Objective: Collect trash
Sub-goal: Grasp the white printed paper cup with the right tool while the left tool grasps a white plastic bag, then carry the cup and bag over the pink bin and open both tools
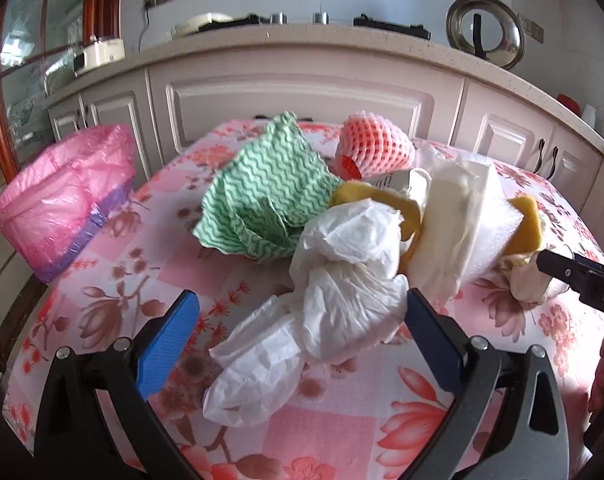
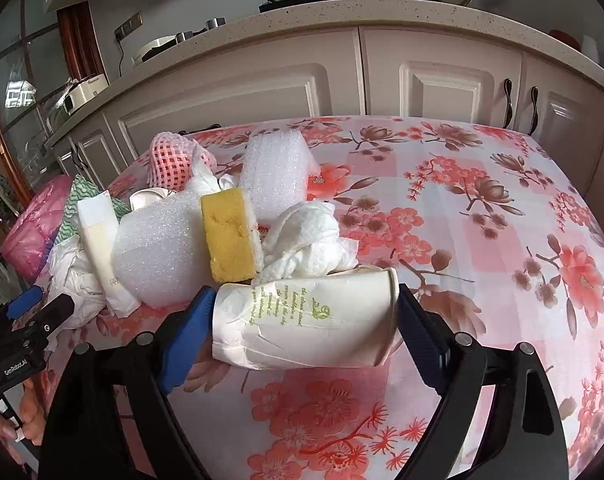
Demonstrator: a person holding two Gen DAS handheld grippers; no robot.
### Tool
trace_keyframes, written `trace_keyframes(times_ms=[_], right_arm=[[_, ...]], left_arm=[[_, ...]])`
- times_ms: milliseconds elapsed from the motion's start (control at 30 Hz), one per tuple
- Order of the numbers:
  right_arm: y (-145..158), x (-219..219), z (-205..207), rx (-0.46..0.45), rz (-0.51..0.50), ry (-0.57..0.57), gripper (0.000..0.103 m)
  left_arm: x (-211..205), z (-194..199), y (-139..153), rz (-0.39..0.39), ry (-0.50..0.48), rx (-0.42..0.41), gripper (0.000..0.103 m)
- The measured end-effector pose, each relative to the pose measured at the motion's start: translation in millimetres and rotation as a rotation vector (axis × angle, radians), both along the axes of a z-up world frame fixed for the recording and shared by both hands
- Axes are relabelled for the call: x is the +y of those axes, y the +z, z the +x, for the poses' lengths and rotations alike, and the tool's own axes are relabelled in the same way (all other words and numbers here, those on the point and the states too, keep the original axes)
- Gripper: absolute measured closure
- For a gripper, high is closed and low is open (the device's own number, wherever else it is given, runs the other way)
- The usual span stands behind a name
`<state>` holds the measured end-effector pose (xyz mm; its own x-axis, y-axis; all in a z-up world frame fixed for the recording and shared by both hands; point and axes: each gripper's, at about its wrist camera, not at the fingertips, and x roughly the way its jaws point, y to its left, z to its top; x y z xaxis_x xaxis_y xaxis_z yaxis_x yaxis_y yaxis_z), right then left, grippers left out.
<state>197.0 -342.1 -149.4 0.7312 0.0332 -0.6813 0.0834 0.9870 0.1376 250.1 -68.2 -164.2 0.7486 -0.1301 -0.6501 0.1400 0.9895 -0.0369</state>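
Trash lies heaped on the flowery pink counter (image 1: 114,248), with cream cupboards (image 1: 298,104) behind. From the left wrist, the left tool (image 1: 302,312) gapes wide around crumpled white paper (image 1: 341,292); a pink-lined bin (image 1: 62,204) waits leftward. From the right wrist, the right tool (image 2: 303,312) gapes around a squashed paper cup (image 2: 305,320), whether squeezing I cannot tell

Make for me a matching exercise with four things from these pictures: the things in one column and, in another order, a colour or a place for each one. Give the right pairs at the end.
Things:
1. paper cup
2. sponge
3. wavy-striped cloth
4. bin liner

Colour or place:
A. pink
B. green and white
C. yellow
D. lying on its side between the fingers of the right tool

Pairs: 1-D, 2-C, 3-B, 4-A
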Motion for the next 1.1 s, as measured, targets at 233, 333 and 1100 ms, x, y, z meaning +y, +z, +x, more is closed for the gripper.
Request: trace_keyframes(times_ms=[233,333,1100], right_arm=[[2.1,-2.4,-8.0,-0.020,0.031,0.011,0.021],[3.5,-4.5,-10.9,-0.028,0.043,0.004,0.021],[42.4,15.1,-67.8,-0.128,0.023,0.054,0.022]], left_arm=[[-2.2,12.5,0.4,-0.030,0.008,0.029,0.005],[-5.9,21.1,1.2,-0.030,0.006,0.045,0.006],[15.3,-42.6,38.3,-0.078,-0.051,-0.043,0.071]])
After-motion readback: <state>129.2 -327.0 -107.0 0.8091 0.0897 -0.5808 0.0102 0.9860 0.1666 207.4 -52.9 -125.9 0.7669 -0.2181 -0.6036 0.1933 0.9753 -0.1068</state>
